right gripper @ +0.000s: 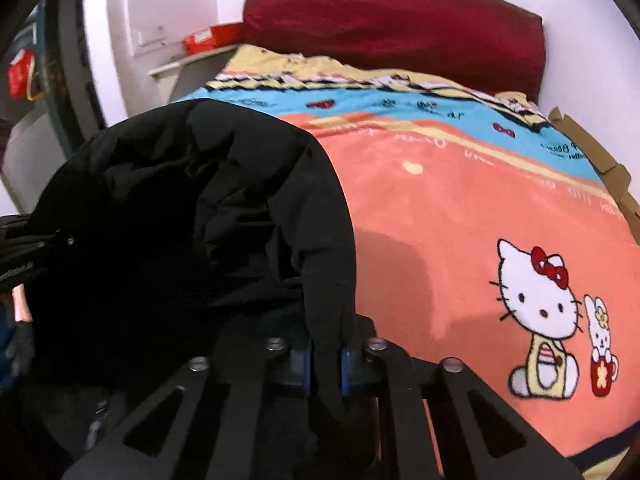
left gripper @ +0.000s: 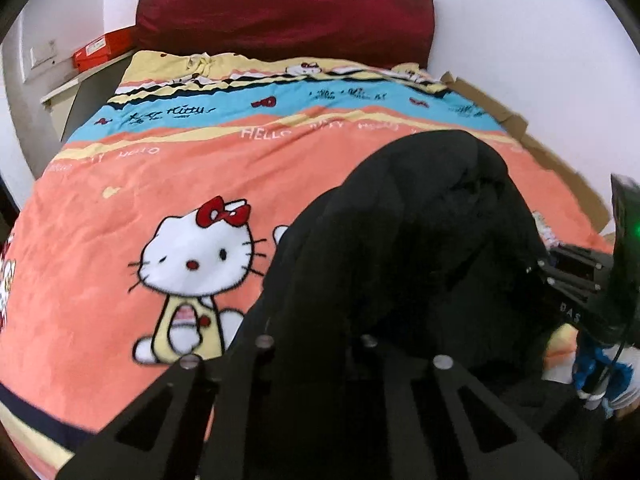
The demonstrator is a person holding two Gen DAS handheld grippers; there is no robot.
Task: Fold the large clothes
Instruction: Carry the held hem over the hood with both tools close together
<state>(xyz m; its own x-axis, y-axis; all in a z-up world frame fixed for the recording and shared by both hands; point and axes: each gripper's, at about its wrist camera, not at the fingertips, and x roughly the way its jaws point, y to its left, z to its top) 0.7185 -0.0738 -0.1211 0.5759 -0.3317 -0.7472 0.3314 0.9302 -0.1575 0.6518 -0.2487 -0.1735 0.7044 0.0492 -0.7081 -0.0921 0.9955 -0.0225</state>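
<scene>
A large black garment hangs bunched between my two grippers above the bed; it also fills the left of the right wrist view. My left gripper is shut on the garment's edge, its fingertips buried in the cloth. My right gripper is shut on a fold of the garment between its blue pads. The right gripper's body shows at the right edge of the left wrist view.
The bed is covered by an orange, blue and yellow Hello Kitty blanket. A dark red cushion leans on the white wall at the head. A red box sits on a side shelf. Cardboard lines the bed's right side.
</scene>
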